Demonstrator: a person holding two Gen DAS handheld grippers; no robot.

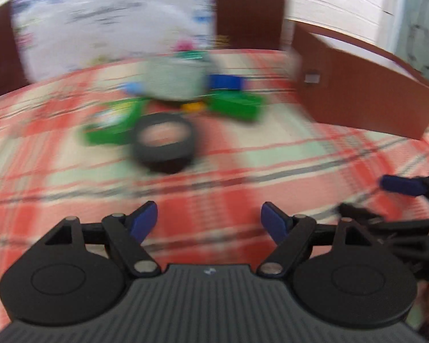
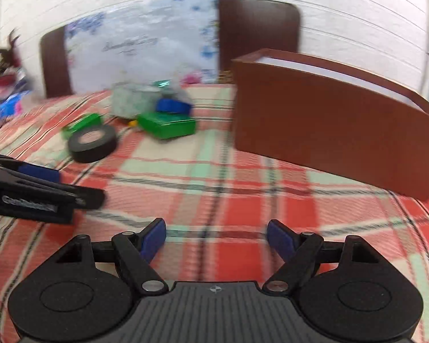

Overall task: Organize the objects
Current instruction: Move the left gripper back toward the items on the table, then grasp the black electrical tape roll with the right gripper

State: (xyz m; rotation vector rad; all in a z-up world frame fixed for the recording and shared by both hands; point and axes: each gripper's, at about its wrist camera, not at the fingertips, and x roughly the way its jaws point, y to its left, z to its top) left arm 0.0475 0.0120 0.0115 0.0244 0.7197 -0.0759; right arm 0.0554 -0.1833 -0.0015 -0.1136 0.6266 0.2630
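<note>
A black tape roll (image 1: 164, 143) (image 2: 93, 142) lies flat on the plaid tablecloth, in front of a cluster: two green boxes (image 1: 111, 124) (image 1: 236, 105) (image 2: 167, 125), a blue item (image 1: 224, 81) (image 2: 173, 105), a pale grey-green box (image 1: 173, 81) (image 2: 131, 101) and a small yellow piece (image 1: 193, 107). A brown open-topped box (image 1: 366, 94) (image 2: 329, 117) stands to the right. My left gripper (image 1: 208, 221) hangs open and empty short of the tape roll. My right gripper (image 2: 217, 237) is open and empty over bare cloth. The left wrist view is blurred.
Two dark chair backs (image 2: 257, 28) (image 2: 55, 65) stand behind the table, with a white printed sheet (image 2: 140, 48) between them. Colourful clutter (image 2: 5, 91) sits at the far left edge. The right gripper shows at the left view's right edge, the left gripper at the right view's left edge.
</note>
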